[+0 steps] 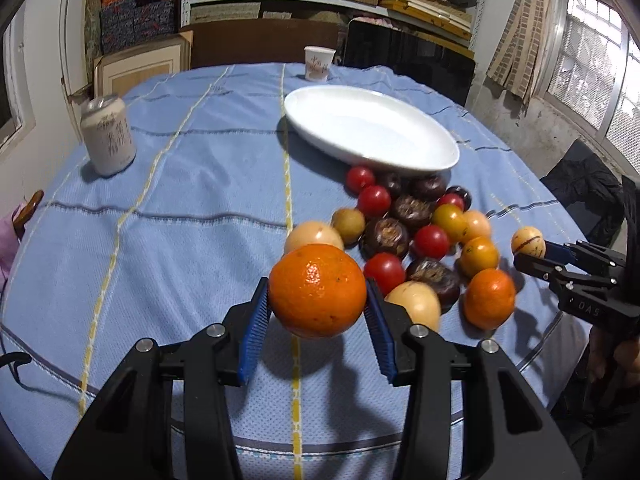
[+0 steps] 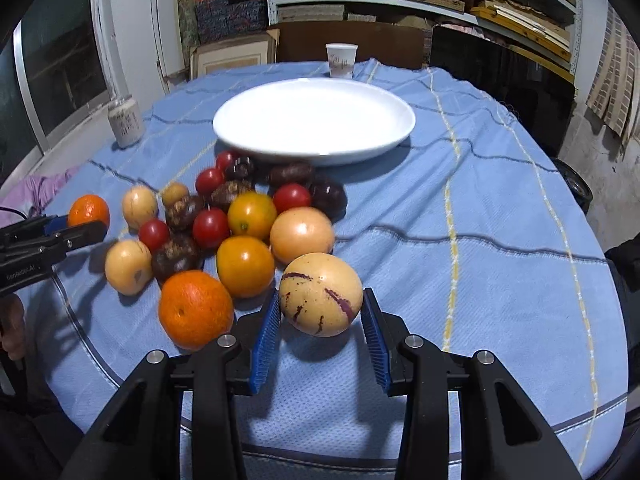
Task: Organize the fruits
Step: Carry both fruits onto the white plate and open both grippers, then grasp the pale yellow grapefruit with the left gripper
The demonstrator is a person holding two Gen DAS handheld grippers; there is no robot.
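Fruits (image 2: 240, 232) lie heaped on the blue tablecloth (image 2: 500, 240) just at the six o'clock side of the white plate (image 2: 314, 120), which has nothing on it. In the heap are red tomatoes (image 2: 211, 227), yellow-orange tomatoes, dark brown round fruits (image 2: 176, 258), pale yellow fruits and a second orange (image 2: 196, 308).

In the left wrist view the left gripper (image 1: 317, 304) is clamped on an orange (image 1: 317, 290), both blue pads pressed to its sides; a shadow under it shows that it hangs clear of the cloth. In the right wrist view the right gripper (image 2: 320, 320) has a pale yellow fruit with purple streaks (image 2: 321, 294) between its blue pads. The pad at nine o'clock touches it; at the three o'clock pad the contact is hard to make out, yet the fruit casts a shadow below and seems lifted.

A drink can (image 1: 108, 136) stands at ten o'clock of the plate in the left view, its print unreadable. A paper cup (image 2: 341, 60) stands at twelve o'clock, at the table's far edge. Several dark fruits near the plate are half hidden behind others, and their kind is hard to tell. Part of a hand shows at the frame edge behind each gripper, mostly cut off.
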